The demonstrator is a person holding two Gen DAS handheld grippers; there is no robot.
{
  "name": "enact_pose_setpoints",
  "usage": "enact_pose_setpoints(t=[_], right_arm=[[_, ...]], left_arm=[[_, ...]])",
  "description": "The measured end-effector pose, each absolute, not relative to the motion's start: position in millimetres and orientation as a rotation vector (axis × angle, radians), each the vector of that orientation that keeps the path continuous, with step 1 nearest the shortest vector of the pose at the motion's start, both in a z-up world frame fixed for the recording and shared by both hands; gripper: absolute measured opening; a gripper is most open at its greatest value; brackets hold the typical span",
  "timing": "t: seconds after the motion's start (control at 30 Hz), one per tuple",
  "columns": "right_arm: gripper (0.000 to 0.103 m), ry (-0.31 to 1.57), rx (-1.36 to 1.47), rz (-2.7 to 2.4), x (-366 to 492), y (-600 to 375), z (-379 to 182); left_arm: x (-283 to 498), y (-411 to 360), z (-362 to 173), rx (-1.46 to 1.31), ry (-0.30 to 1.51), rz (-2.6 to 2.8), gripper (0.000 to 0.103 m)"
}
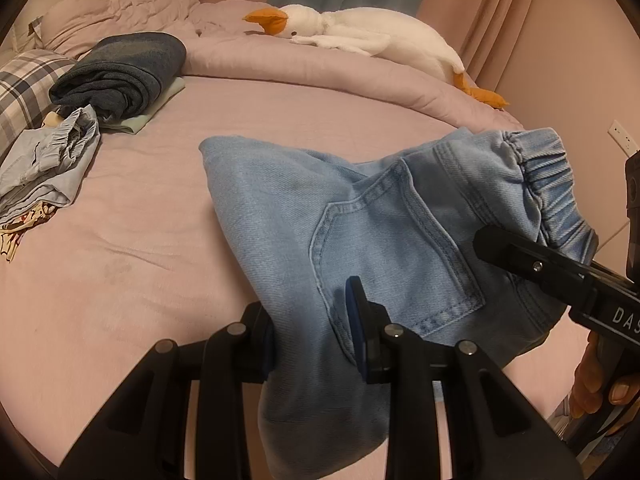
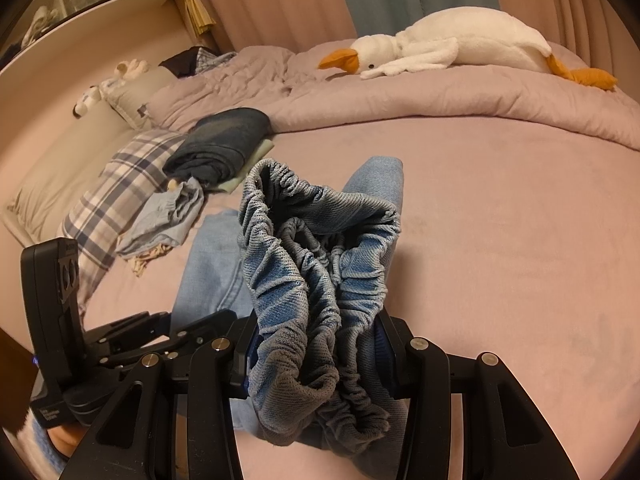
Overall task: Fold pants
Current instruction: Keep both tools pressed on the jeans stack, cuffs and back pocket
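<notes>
The left tool (image 1: 312, 340), at the bottom centre of the left wrist view, is clamped on a bunched fold of the light blue denim pants (image 1: 360, 216), its blue-padded fingers (image 1: 354, 312) pressing the cloth from both sides. The right tool (image 2: 320, 356), at the bottom centre of the right wrist view, pinches the gathered elastic waistband (image 2: 320, 248), which bulges up between its jaws. In the left view the right tool enters from the right edge, and fingers of the person's hand (image 1: 600, 384) show on its handle at the lower right. The pants hang between the two tools, a back pocket (image 1: 400, 240) facing up, the rest trailing onto the pink bed (image 1: 140, 280) in mid-frame. At the upper left of that view lie a folded dark blue garment (image 1: 124, 72), a crumpled pale blue one (image 1: 48, 160) and a plaid pillow (image 1: 24, 84). A white plush goose (image 1: 360, 32) with an orange beak lies on the rolled duvet (image 1: 320, 72) across the top.
</notes>
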State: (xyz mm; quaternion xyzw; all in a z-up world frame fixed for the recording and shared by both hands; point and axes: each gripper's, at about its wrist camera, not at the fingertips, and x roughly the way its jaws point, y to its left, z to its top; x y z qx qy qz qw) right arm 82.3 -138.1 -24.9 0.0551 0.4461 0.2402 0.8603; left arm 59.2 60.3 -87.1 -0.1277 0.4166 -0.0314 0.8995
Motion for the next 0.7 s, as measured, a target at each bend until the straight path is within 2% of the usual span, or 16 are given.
enact_pose_setpoints(t=[0.7], right_arm=[[0.048, 0.933, 0.128, 0.493, 88, -136, -32]], left_arm=[[82, 61, -90, -0.223, 0.865, -0.052, 0.028]])
